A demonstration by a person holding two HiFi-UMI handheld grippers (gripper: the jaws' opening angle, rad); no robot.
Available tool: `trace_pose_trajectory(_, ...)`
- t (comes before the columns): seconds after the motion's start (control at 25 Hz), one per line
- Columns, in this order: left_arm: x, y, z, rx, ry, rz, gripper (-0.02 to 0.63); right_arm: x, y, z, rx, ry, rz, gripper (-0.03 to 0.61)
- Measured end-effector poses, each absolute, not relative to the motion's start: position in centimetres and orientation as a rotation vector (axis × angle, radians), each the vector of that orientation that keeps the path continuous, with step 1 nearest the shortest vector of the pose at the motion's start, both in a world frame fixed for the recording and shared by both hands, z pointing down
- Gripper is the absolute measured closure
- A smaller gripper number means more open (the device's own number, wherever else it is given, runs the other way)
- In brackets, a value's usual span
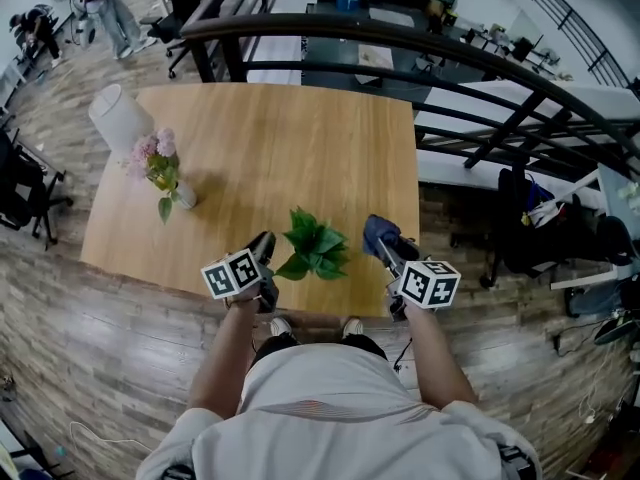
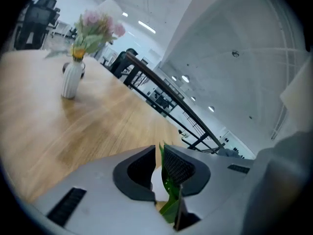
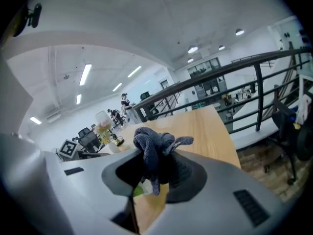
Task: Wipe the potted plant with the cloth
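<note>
Bright, even indoor light falls from ceiling strip lamps (image 3: 84, 75) and round downlights, so shadows stay soft: the flower vase (image 1: 185, 196) casts only a faint one beside it on the table (image 1: 300, 138). The head view is sharp, though its wide lens bows the railing (image 1: 400, 40). Both gripper views darken at the corners. The left one is smeared throughout, with the near leaf (image 2: 169, 209) unfocused. In the right, the cloth (image 3: 154, 151) is fairly crisp and the far room is soft.
</note>
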State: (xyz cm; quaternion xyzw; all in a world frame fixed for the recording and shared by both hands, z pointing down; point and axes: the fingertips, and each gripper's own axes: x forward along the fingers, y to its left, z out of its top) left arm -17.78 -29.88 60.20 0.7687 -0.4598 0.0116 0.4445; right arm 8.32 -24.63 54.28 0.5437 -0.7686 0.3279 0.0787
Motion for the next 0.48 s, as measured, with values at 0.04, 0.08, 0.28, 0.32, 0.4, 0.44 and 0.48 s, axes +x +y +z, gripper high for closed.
trace_pose_trajectory(0.04, -18.4, -30.1, 58.5, 1.951, -1.178, 0.025, 0.56, 8.5, -24.9, 52.8, 1.657, -2.315, 0.916, 0.42)
trace_pose_trajectory(0.08, -18.7, -30.2, 56.7, 2.006, -1.21, 0.023, 0.56, 8.7, -25.2, 51.3, 1.688, -2.326, 0.843, 0.42)
trace_pose_trajectory(0.28, -19.0, -29.9, 46.3, 2.32, -1.341, 0.013, 0.569, 9.1, -26.1, 43.6, 1.808, -2.4, 0.507, 0.42)
trace_pose_trajectory(0.32, -18.8, -29.6, 44.2, 2.374, -1.361, 0.0, 0.572, 9.0, -26.1, 42.1, 1.826, -2.417, 0.451, 0.42)
trace_pose_trajectory(0.4, -18.4, -29.0, 40.5, 2.466, -1.401, -0.029, 0.58, 9.0, -26.0, 39.2, 1.855, -2.452, 0.349, 0.42)
trace_pose_trajectory(0.44, -18.1, -28.8, 39.0, 2.5, -1.419, -0.038, 0.586, 8.9, -25.8, 37.9, 1.868, -2.47, 0.303, 0.422)
trace_pose_trajectory(0.48, -17.7, -28.6, 37.8, 2.524, -1.432, -0.045, 0.59, 8.8, -25.5, 36.6, 1.878, -2.486, 0.26, 0.422)
